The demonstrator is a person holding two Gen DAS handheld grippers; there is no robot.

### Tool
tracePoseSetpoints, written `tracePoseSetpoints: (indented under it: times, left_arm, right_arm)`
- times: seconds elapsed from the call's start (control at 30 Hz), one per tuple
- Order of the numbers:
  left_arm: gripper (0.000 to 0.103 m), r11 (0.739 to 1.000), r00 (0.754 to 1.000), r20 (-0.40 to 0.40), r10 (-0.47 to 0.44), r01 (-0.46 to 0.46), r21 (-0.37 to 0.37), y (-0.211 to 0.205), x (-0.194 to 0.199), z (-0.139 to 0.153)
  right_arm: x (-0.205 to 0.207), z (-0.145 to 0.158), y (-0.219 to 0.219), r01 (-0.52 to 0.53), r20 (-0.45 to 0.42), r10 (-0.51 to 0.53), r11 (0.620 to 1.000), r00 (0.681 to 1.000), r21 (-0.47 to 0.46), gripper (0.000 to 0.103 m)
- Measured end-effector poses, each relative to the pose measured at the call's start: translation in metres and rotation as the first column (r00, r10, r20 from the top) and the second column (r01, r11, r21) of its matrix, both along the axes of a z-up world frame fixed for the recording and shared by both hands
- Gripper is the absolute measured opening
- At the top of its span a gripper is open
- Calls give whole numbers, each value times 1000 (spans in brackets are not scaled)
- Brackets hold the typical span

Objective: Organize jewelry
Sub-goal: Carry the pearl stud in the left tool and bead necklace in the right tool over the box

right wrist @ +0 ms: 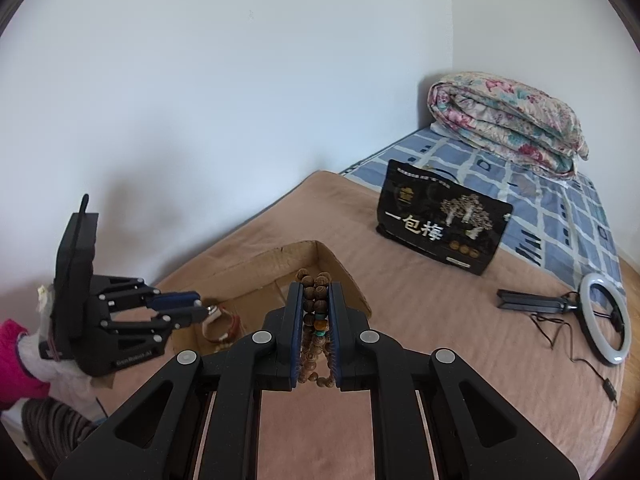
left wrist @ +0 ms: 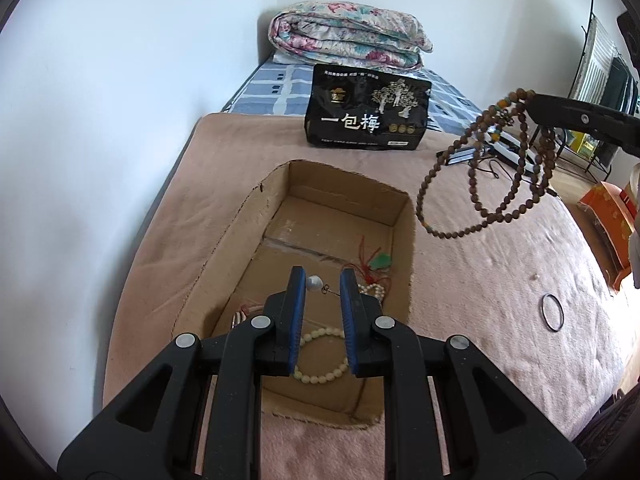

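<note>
An open cardboard box [left wrist: 403, 240] sits on the pink blanket and also shows in the right wrist view [right wrist: 340, 270]. Inside lie a white bead bracelet [left wrist: 320, 376], a green pendant with red cord [left wrist: 380, 262] and a small white bead on a wire [left wrist: 314, 282]. My left gripper [left wrist: 323, 280] is open above the box, the bead between its tips; it shows in the right wrist view [right wrist: 200, 306]. My right gripper [right wrist: 316, 286] is shut on a long brown wooden bead necklace [right wrist: 316, 312], which hangs in loops [left wrist: 472, 184] right of the box.
A black snack bag [left wrist: 366, 110] stands behind the box. A folded floral quilt [left wrist: 348, 34] lies at the bed's far end. A black hair tie [left wrist: 552, 312] lies on the blanket at right. A ring light [right wrist: 606, 316] with its stand lies further right.
</note>
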State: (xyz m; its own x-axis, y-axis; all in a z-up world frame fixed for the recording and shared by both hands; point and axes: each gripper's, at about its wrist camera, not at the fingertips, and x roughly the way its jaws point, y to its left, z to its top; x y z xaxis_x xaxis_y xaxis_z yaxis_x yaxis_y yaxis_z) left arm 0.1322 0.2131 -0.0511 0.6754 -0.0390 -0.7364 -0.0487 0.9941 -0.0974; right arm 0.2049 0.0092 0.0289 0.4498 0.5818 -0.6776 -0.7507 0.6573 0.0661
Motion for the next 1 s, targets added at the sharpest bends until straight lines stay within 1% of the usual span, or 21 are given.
tracePoseSetpoints:
  times: [0.3,0.53,0.8,1.0]
  left_arm:
    - [16,1000,1000,-7,14,-14,-14,7,24,-14]
    - [16,1000,999,-27,22,-23,-21,11,38,-29]
    - [16,1000,998,-51,23,-24,-20,12,50,-43]
    - [16,1000,998,-65,22,-24,-19,11,55,-50]
  right_arm:
    - [23,-18,33,3,-44,-2,1000,999,29,10]
    - [40,-39,57,3,-58,-3,1000,998,9,10]
    - [57,-65,67,14,-89,-16,1000,996,-26,10]
    - [62,-80,74,15,-102,-20,998,995,-56,10]
